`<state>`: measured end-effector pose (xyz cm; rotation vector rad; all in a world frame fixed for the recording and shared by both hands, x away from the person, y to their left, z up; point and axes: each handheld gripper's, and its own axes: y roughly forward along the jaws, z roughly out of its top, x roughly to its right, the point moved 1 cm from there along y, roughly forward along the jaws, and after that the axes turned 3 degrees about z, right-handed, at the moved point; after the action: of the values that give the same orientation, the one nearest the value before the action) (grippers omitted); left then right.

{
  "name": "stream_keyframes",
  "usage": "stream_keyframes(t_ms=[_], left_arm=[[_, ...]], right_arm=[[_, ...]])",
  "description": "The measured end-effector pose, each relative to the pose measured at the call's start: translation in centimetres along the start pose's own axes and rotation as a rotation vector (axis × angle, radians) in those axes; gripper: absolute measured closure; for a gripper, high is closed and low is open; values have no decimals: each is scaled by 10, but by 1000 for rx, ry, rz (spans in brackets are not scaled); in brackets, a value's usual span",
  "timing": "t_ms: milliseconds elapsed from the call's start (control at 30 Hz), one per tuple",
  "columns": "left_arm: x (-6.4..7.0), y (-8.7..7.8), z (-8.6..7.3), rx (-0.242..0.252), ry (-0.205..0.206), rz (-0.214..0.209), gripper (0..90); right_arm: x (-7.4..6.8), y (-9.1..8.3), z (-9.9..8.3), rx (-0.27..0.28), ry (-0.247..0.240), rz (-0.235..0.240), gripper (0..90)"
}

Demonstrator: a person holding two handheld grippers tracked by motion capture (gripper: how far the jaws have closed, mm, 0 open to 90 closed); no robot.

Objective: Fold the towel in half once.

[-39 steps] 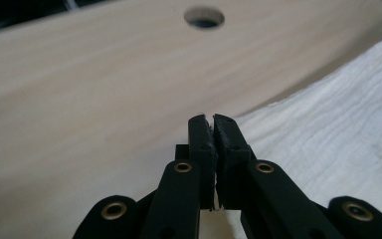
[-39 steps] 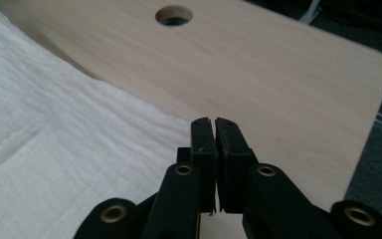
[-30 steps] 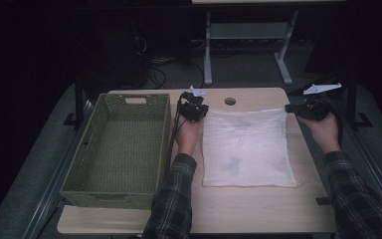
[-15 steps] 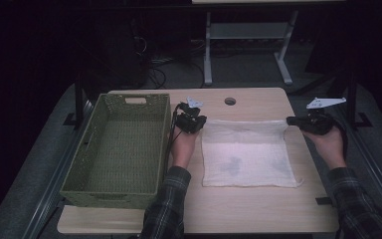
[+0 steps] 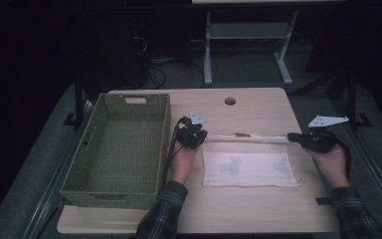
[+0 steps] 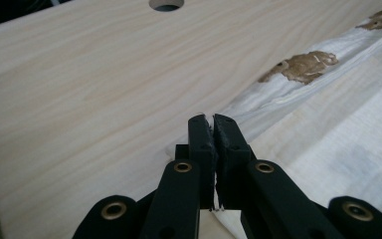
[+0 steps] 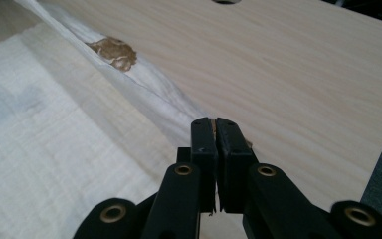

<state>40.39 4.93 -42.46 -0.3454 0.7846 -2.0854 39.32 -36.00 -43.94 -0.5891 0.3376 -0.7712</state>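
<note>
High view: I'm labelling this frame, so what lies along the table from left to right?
Green woven basket → left gripper, shut on the cloth's far left corner → white cloth → right gripper, shut on its far right corner.

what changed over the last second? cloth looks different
Both grippers, left and right, shut on the far corners of the cloth, have pulled that edge back toward the person, so the cloth covers less of the table front to back, its far edge stretched between them. The near edge and the basket stayed put.
</note>
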Motion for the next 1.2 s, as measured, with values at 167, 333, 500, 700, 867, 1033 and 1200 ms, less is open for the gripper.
stream_keyframes(t_ms=[167,333,500,700,867,1033,1200], left_arm=[[8,-4,-10,-9,16,-7,869],[14,-14,-20,-11,17,-29,868],[23,-23,-28,-15,26,-39,868],[32,-35,-36,-24,17,-60,867],[41,-46,-45,-24,7,-70,867],[47,-54,-55,-36,10,-77,866],[50,-60,-58,-31,10,-82,866]], right_arm=[[-9,-5,-9,-20,-4,1,871],[-18,-12,-18,-32,-6,13,871],[-27,-21,-26,-32,-1,25,871],[-39,-31,-36,-40,-10,30,871],[-47,-38,-41,-40,-19,36,871],[-55,-42,-47,-45,-29,52,870],[-62,-45,-54,-59,-28,63,870]])
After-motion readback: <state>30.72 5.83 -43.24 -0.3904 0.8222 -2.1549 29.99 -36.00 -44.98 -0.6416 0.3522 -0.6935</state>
